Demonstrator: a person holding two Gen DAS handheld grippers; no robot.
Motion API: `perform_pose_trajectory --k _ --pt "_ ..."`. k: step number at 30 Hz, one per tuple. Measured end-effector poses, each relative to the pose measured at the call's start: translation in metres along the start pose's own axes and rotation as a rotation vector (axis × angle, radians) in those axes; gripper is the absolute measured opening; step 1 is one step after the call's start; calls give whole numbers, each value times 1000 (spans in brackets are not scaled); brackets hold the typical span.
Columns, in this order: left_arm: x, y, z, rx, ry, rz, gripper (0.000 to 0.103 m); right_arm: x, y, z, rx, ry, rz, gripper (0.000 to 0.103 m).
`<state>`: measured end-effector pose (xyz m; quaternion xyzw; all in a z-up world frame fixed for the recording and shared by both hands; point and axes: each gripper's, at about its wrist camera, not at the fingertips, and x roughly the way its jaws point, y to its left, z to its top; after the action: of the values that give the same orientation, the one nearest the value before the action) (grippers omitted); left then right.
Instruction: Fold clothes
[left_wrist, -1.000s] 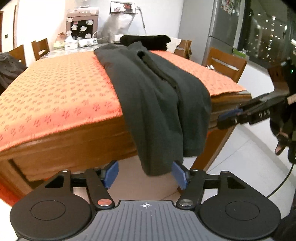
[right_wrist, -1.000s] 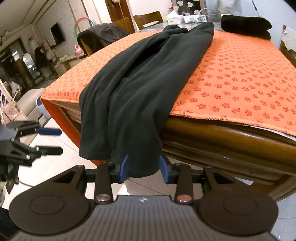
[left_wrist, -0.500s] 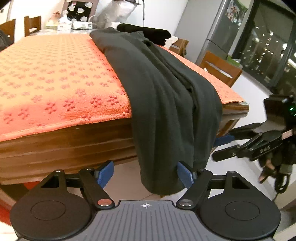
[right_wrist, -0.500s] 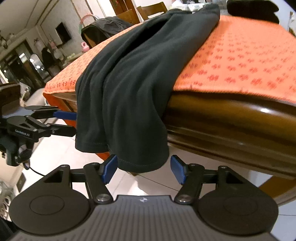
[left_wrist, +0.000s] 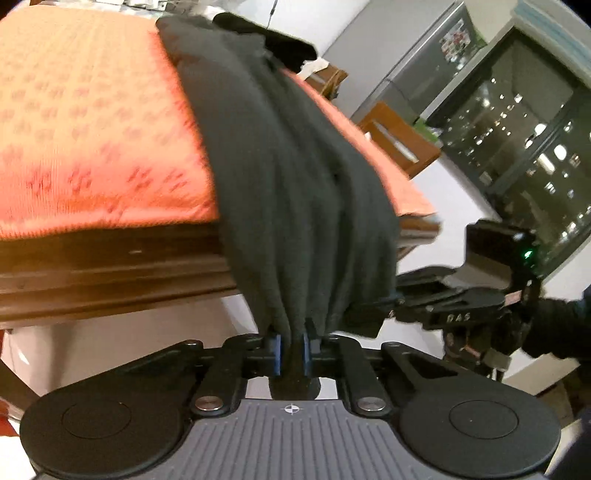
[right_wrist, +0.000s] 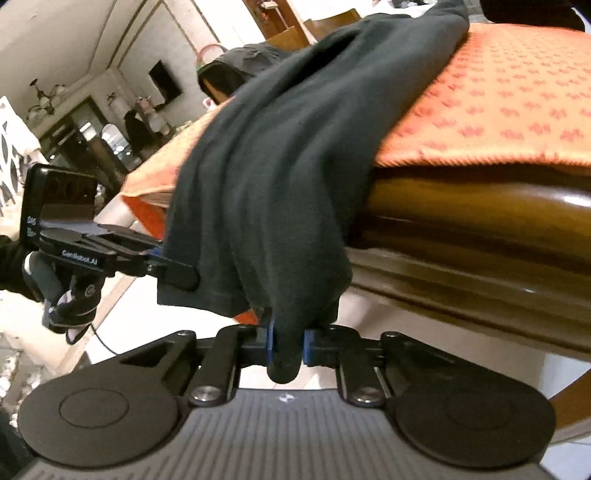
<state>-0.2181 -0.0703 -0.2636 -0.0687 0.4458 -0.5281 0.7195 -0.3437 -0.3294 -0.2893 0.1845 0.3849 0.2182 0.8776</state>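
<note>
Over the near edge of the wooden bench (left_wrist: 110, 273), with its orange patterned cloth (left_wrist: 92, 122), a dark green-black soft garment (left_wrist: 295, 184) lies bunched in a long strip, its lower end hanging toward the floor. Both tools are clamped on that hanging hem: the left tool (left_wrist: 291, 349) pinches one bottom corner, the right tool (right_wrist: 286, 345) the other, with fabric gathered between each pair of blue pads. By my reading, the garment is gripped but not yet flat or folded; spreading and folding seem to remain.
</note>
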Motion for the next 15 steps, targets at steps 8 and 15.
perform_pose_trajectory --k 8,15 --pt "-44 -42 51 -53 -76 -31 13 -56 36 45 141 -57 125 12" --pt "-35 -40 118 -54 -152 17 13 -87 18 119 324 -130 97 13"
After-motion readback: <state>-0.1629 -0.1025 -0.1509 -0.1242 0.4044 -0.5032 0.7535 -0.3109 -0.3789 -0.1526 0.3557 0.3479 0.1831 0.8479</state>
